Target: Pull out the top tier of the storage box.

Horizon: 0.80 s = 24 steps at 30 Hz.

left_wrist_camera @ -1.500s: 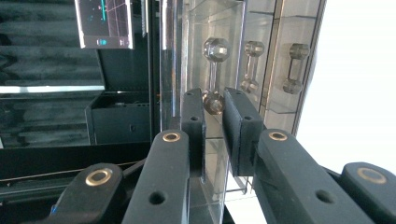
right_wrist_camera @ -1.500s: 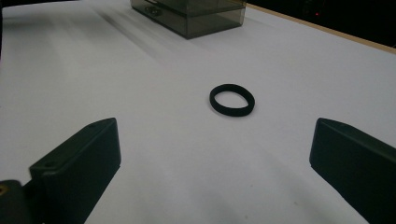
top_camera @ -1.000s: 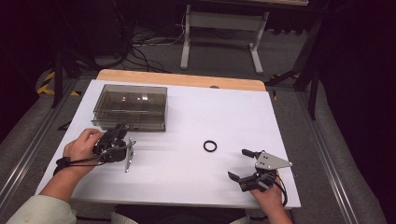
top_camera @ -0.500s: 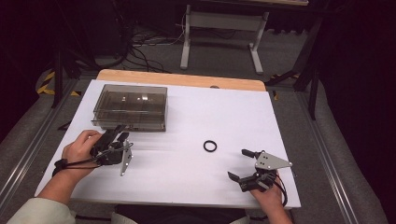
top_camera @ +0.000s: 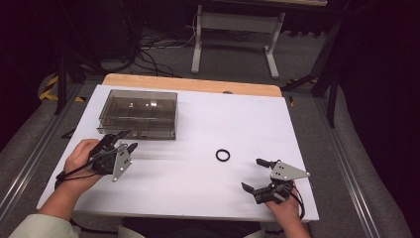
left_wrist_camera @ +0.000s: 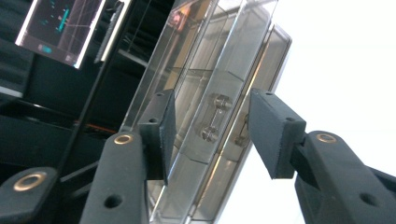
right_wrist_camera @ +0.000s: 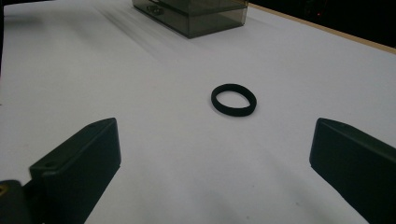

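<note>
Currently, item 1: my left gripper (top_camera: 120, 147), held at the near front edge of the smoked clear plastic box (top_camera: 139, 113) on the white worktop (top_camera: 198, 198). Against the earlier high views it has risen off the worktop and moved in toward the box front. Its jaws have just been opening and now stand released, partly spread. In the left gripper view the box's front latch (left_wrist_camera: 215, 119) sits between the pads (left_wrist_camera: 164, 133), with a gap showing on each side; nothing is gripped.

Item 2: plastic box, lid down, latch appearing fastened, standing at the far left of the worktop. It has not shifted across the 3 high views.

Item 3: my right gripper (top_camera: 259, 174), resting at the near right edge of the worktop, place unchanged. Jaws spread wide and empty, pointed at item 4.

Item 4: black ring, likely a hair tie (top_camera: 223, 155), lying flat near the worktop's centre, well apart from the box and just ahead of my right jaws (right_wrist_camera: 233, 99). Untouched, position unchanged.

Assessment: I judge the opening left jaws to be lining up on the latch so the lid can be freed. The box is not yet open and the ring not yet picked up, so the work is at an early stage.
</note>
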Motion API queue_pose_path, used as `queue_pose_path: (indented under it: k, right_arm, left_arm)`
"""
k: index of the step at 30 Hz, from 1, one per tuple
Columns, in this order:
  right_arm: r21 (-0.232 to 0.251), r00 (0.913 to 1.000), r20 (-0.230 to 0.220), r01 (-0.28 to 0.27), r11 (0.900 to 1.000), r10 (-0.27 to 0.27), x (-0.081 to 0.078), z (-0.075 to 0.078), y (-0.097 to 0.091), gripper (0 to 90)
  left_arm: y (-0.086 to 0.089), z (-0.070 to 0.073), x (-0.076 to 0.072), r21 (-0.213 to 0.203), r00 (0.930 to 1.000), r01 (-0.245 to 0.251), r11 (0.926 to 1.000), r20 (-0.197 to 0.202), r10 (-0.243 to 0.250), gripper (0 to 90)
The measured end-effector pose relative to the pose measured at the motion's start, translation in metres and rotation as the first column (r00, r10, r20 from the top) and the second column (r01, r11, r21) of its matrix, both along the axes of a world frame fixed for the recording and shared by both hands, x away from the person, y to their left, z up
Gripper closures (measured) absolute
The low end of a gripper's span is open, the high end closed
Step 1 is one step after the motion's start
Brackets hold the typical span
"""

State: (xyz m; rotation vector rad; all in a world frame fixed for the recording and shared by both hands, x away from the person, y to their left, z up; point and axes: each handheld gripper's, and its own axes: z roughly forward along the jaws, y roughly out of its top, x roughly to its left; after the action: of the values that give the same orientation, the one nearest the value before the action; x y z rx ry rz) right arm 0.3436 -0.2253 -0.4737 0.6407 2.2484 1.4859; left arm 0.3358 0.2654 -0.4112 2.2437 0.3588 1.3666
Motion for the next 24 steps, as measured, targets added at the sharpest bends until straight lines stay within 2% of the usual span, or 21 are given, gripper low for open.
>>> queue_pose_path:
  k: [1,5,8,10,13,14,17,20,24]
  right_arm:
    - [0.000,1.0000,0.000,0.000,1.0000,0.000,0.000,0.000,0.000,2.6]
    - [0.001,1.0000,-0.001,-0.001,1.0000,0.001,0.000,0.000,0.000,2.6]
    - [-0.001,1.0000,0.000,-0.003,1.0000,0.003,0.000,0.000,0.000,2.6]
    - [0.000,1.0000,-0.002,-0.003,1.0000,0.003,0.000,0.000,0.000,2.6]
    - [0.001,1.0000,-0.003,-0.002,1.0000,0.002,0.000,0.000,0.000,2.6]
    - [0.001,1.0000,-0.003,-0.002,1.0000,0.002,0.000,0.000,0.000,2.6]
    - [0.001,1.0000,-0.001,-0.001,1.0000,0.001,0.000,0.000,0.000,2.6]
    - [0.002,1.0000,-0.002,-0.001,1.0000,0.001,0.000,0.000,0.000,2.6]
    - [0.002,1.0000,-0.002,-0.001,1.0000,0.001,0.000,0.000,0.000,2.6]
  left_arm:
    - [0.001,0.001,0.000,-0.010,1.0000,0.005,0.9999,-0.007,-0.005,50.8]
    - [0.007,0.007,0.000,-0.107,0.9984,0.023,0.9940,-0.048,-0.028,47.6]
    - [0.011,0.010,0.000,-0.179,0.9969,0.029,0.9834,-0.067,-0.042,45.5]
    - [0.013,0.012,0.000,-0.211,0.9957,0.034,0.9769,-0.077,-0.051,44.3]
    - [0.016,0.014,0.001,-0.268,0.9914,0.038,0.9625,-0.111,-0.070,41.1]
    - [0.018,0.015,0.001,-0.290,0.9897,0.037,0.9562,-0.122,-0.075,39.7]
    - [0.022,0.018,0.003,-0.365,0.9824,0.037,0.9302,-0.157,-0.101,34.6]
    - [0.026,0.021,0.004,-0.420,0.9769,0.038,0.9067,-0.175,-0.122,31.7]
    - [0.031,0.023,0.006,-0.494,0.9698,0.023,0.8693,-0.200,-0.139,26.3]
